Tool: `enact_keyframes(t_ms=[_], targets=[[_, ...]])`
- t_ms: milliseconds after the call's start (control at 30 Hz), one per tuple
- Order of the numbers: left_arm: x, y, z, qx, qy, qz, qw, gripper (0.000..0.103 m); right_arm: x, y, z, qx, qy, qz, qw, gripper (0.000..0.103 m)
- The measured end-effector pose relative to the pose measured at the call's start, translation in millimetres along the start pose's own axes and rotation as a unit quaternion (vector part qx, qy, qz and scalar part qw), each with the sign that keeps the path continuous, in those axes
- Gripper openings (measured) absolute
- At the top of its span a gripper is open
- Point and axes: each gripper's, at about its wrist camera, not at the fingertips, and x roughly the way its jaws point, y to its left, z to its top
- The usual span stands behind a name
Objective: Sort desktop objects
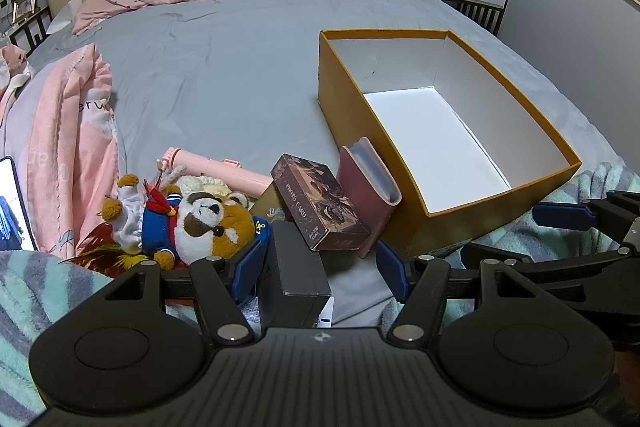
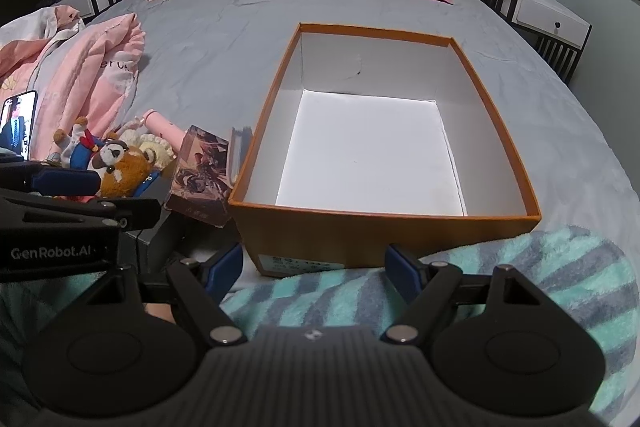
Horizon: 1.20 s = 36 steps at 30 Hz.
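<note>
box: the orange cardboard box (image 2: 384,227) lies on the grey bed (image 2: 224,39), white inside, nothing in it.
pile: all items lie outside the box, at 9 o'clock of it in the right wrist view.
items: plush raccoon (image 1: 208,223), photo card box (image 1: 320,203), pink case (image 1: 372,195) leaning on the box wall, pink tube (image 1: 216,167), dark grey box (image 1: 296,267).
left gripper: the left gripper (image 1: 320,267) is spread wide, holding nothing (the dark grey box sits between the pads, no pinch).
right gripper: the right gripper (image 2: 316,263) is spread, empty, at 6 o'clock of the box.
progress: judged at the start; nothing sorted.
remaining: every item in the pile.
</note>
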Motion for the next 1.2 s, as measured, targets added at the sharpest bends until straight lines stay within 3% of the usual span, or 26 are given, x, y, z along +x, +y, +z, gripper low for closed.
enact_keyframes(t_ms=[133, 300, 467, 733, 1000, 1167, 1200], targets=[[-6, 8, 1, -0.004, -0.007, -0.001, 1.0000, 0.073, -8, 3, 6, -0.014, -0.013, 0.019, 1.000, 0.066], [-13, 29, 8, -0.027, -0.010, -0.003, 0.9996, 0.073, -17, 10, 25, -0.032, -0.031, 0.062, 0.997, 0.060], [-3, 51, 18, -0.079, 0.011, -0.041, 0.9960, 0.073, -3, 22, 40, -0.053, -0.018, 0.086, 0.995, 0.044], [42, 58, 47, -0.114, 0.053, -0.099, 0.9871, 0.073, 17, 21, 71, -0.096, -0.012, 0.071, 0.993, 0.042], [98, 61, 54, -0.145, 0.118, -0.103, 0.9770, 0.073, 47, 20, 89, -0.106, 0.031, 0.093, 0.990, 0.036], [110, 59, 56, -0.147, 0.123, -0.106, 0.9758, 0.065, 58, 17, 93, -0.111, 0.049, 0.109, 0.987, 0.036], [111, 58, 56, -0.146, 0.121, -0.106, 0.9761, 0.058, 59, 16, 93, -0.112, 0.052, 0.113, 0.986, 0.036]])
